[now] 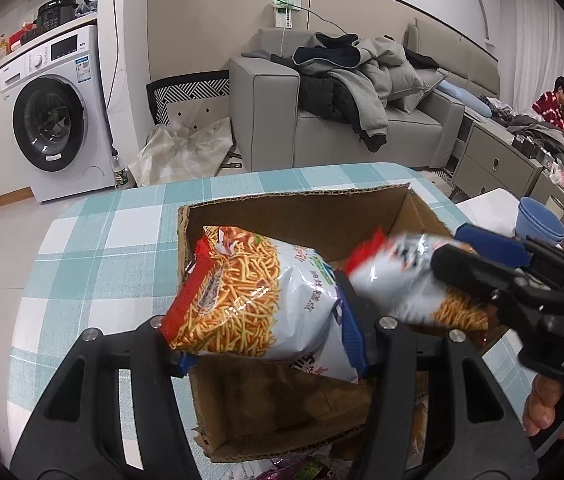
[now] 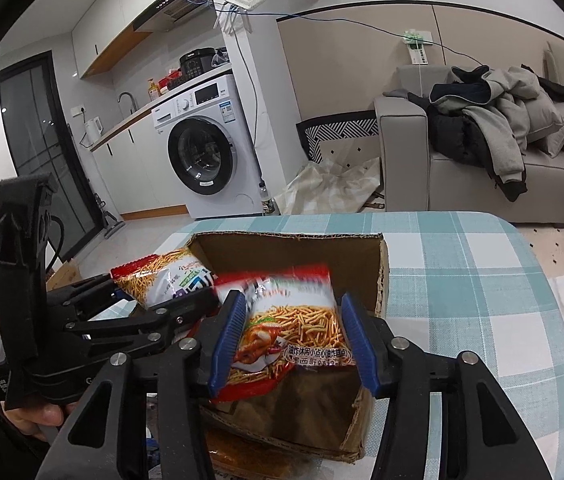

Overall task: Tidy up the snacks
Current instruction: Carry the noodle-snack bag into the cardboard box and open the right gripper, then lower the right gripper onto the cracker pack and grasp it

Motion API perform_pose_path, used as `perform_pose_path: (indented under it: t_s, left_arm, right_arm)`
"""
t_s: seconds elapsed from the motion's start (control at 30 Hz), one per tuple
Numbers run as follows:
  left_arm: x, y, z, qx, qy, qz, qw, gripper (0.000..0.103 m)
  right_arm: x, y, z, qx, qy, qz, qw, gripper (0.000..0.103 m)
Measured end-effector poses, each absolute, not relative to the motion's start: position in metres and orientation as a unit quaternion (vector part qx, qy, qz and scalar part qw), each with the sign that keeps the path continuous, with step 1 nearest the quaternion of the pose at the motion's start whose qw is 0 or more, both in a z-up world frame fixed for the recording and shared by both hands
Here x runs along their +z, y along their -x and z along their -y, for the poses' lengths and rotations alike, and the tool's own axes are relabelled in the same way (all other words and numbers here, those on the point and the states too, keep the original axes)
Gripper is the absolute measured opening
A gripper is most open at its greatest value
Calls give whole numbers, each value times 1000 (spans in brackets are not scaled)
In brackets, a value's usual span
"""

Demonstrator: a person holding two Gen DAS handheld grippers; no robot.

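An open cardboard box (image 1: 282, 208) (image 2: 282, 244) stands on the checked table. My left gripper (image 1: 270, 348) is shut on a snack bag of fried noodle sticks (image 1: 258, 300) and holds it over the box; this bag also shows in the right wrist view (image 2: 166, 280). My right gripper (image 2: 293, 340) holds a second bag of the same snack (image 2: 293, 328) between its blue pads (image 2: 228, 336), over the box. That bag is blurred in the left wrist view (image 1: 409, 280), with the right gripper (image 1: 481, 264) coming in from the right.
The table has a teal and white checked cloth (image 1: 94, 248) (image 2: 461, 280). More snack packets lie at the box's near edge (image 1: 301, 468). A blue bowl (image 1: 539, 220) stands to the right. A washing machine (image 1: 54, 116) and a sofa with clothes (image 1: 353, 92) are behind.
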State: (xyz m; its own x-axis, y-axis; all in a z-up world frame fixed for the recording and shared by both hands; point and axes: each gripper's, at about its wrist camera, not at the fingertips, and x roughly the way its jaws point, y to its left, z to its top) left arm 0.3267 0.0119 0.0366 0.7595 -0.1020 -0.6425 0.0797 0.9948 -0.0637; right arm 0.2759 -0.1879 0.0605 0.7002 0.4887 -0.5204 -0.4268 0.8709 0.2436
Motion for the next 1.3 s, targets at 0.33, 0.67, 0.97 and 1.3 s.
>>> perform_pose_path:
  t_s: [0.33, 0.67, 0.97, 1.3]
  left_arm:
    - [57, -288, -20, -62, 25, -317, 946, 102]
    - [68, -210, -19, -70, 32, -314, 946, 102]
    - [66, -130, -19, -67, 34, -319, 945, 102]
    - [45, -69, -17, -55, 27, -335, 940, 102]
  right_arm:
    - [73, -238, 227, 222, -70, -292, 928, 102]
    - [68, -178, 250, 219, -71, -305, 924, 103]
    - [50, -134, 249, 227, -61, -328, 915, 103]
    - [19, -99, 245, 239, -42, -365, 899, 103]
